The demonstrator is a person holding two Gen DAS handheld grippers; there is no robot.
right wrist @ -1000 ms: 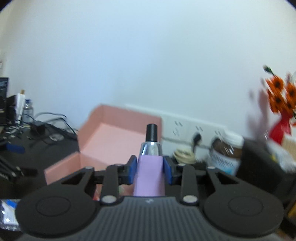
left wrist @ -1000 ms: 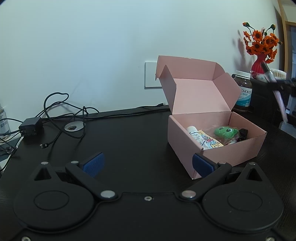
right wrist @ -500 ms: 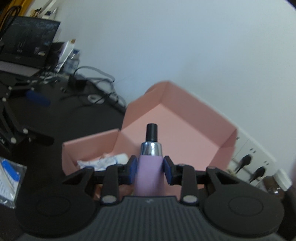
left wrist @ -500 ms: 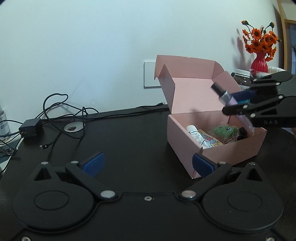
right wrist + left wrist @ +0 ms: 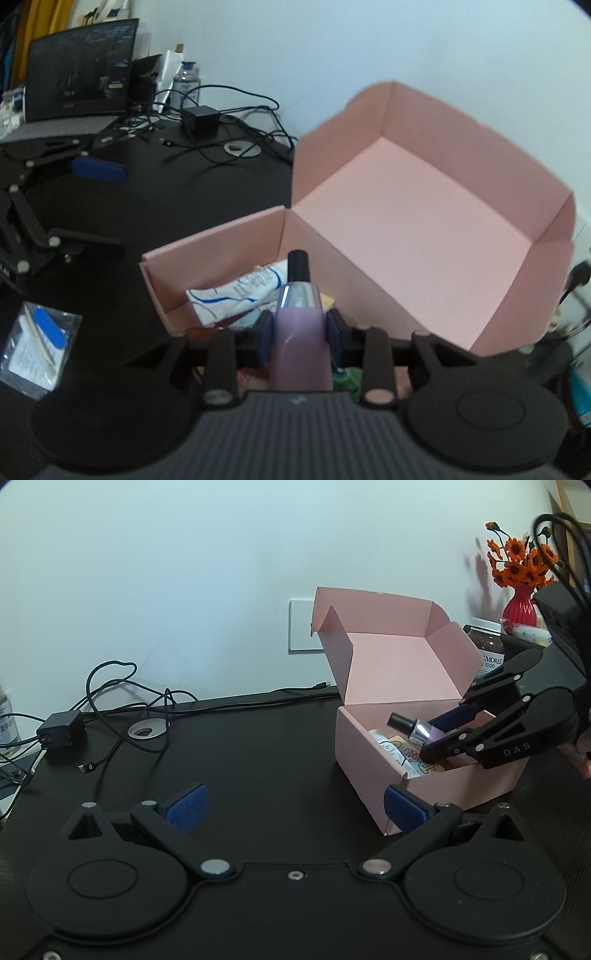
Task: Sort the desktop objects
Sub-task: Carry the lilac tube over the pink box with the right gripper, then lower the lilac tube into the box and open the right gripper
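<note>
An open pink cardboard box stands on the black desk, lid up; it also shows in the right wrist view. Inside lie a white tube and a printed packet. My right gripper is shut on a purple bottle with a silver collar and black cap, holding it over the box's inside; the bottle also shows in the left wrist view. My left gripper is open and empty, low over the desk, left of the box.
A clear bag with a blue file lies on the desk. A charger with tangled cables, a metal grommet, a supplement jar and a red vase of orange flowers stand along the back. A laptop sits far left.
My right gripper has swung from the right side to over the box and dipped down, carrying the purple bottle into the box opening. The left gripper has stayed still.
</note>
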